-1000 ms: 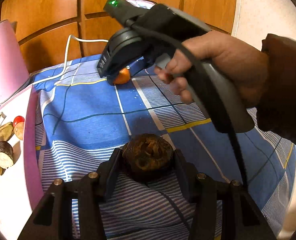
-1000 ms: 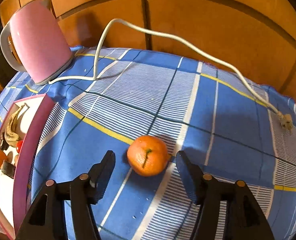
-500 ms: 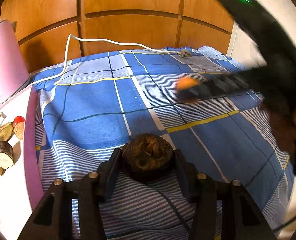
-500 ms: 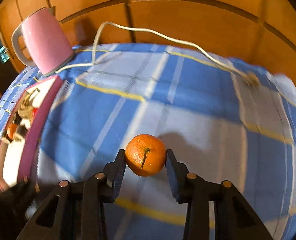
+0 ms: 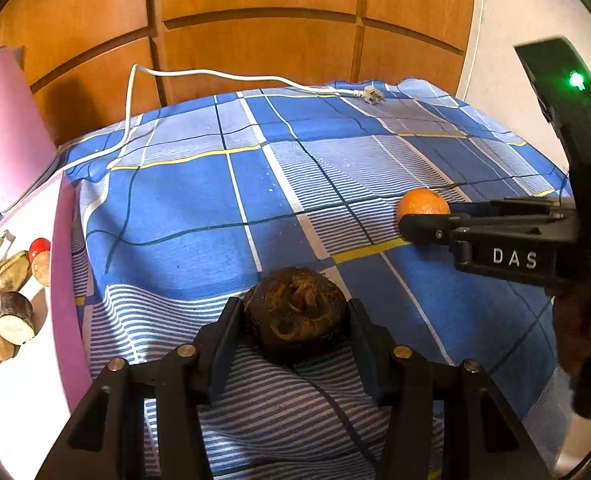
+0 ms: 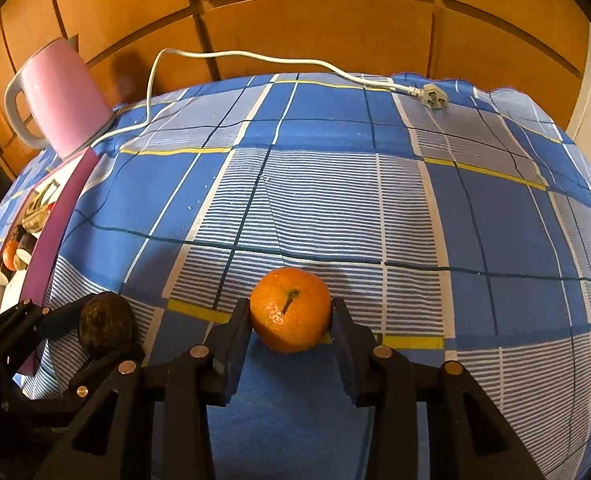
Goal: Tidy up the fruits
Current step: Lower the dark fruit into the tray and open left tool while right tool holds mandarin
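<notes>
My left gripper [image 5: 294,314] is shut on a dark brown, wrinkled round fruit [image 5: 294,314] just above the blue checked cloth. In the right wrist view the same brown fruit [image 6: 105,322] shows at the lower left, inside the left gripper [image 6: 103,334]. My right gripper [image 6: 291,312] is shut on an orange mandarin [image 6: 290,309], stem towards the camera. From the left wrist view the mandarin [image 5: 422,203] and right gripper [image 5: 419,220] sit at the right, held by a hand [image 5: 583,324].
A pink-rimmed white tray [image 5: 65,280] at the left holds a banana [image 5: 3,276], a red fruit, a cut dark piece and other small fruits. A pink kettle [image 6: 61,96] stands at the back left, its white cord and plug [image 6: 435,96] lying across the cloth. Wood panelling rises behind.
My right gripper closed on the mandarin and carried it across the cloth to the right and nearer. The left gripper kept still, holding the brown fruit.
</notes>
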Demonstrator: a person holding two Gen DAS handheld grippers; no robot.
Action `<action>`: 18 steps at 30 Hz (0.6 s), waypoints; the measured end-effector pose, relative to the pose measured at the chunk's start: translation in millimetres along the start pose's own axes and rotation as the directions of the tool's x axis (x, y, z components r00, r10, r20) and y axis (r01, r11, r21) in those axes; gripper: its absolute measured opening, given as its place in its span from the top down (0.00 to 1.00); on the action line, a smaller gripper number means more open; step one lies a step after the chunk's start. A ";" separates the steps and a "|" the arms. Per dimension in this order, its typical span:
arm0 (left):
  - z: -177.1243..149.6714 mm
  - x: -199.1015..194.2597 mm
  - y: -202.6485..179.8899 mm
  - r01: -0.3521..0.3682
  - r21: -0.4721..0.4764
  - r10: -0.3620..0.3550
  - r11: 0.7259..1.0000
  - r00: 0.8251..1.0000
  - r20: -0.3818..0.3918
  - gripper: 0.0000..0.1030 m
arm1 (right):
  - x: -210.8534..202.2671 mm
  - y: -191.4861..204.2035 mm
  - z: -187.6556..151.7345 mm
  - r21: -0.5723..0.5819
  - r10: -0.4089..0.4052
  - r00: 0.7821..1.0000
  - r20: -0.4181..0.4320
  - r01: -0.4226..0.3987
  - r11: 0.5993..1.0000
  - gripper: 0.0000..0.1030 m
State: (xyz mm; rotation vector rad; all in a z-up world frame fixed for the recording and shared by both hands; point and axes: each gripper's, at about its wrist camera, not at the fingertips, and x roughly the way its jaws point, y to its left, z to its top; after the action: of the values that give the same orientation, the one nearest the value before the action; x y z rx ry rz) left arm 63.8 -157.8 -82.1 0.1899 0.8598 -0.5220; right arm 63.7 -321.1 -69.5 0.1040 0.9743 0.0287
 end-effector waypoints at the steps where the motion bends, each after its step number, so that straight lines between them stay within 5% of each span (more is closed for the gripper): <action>1: 0.9 -1.5 0.3 0.004 -0.005 -0.004 1.000 1.000 -0.005 0.49 | 0.1 -0.8 -1.1 0.008 0.003 1.000 0.006 -0.003 1.000 0.62; 11: 2.6 -56.3 11.1 0.037 -0.039 -0.034 0.999 0.996 0.077 0.49 | 4.9 5.2 -4.9 -0.006 -0.018 1.000 0.011 0.018 1.000 0.60; 18: -4.1 -104.7 56.0 -0.026 -0.126 0.043 0.992 0.990 0.133 0.49 | 5.6 9.4 -8.5 -0.027 -0.053 0.998 0.033 0.053 0.998 0.60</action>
State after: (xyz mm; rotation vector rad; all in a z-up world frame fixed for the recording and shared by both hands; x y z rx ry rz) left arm 33.4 -70.5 -7.5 0.0544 0.7527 -0.4425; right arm 60.0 -310.7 -78.0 0.0531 0.9440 -0.0082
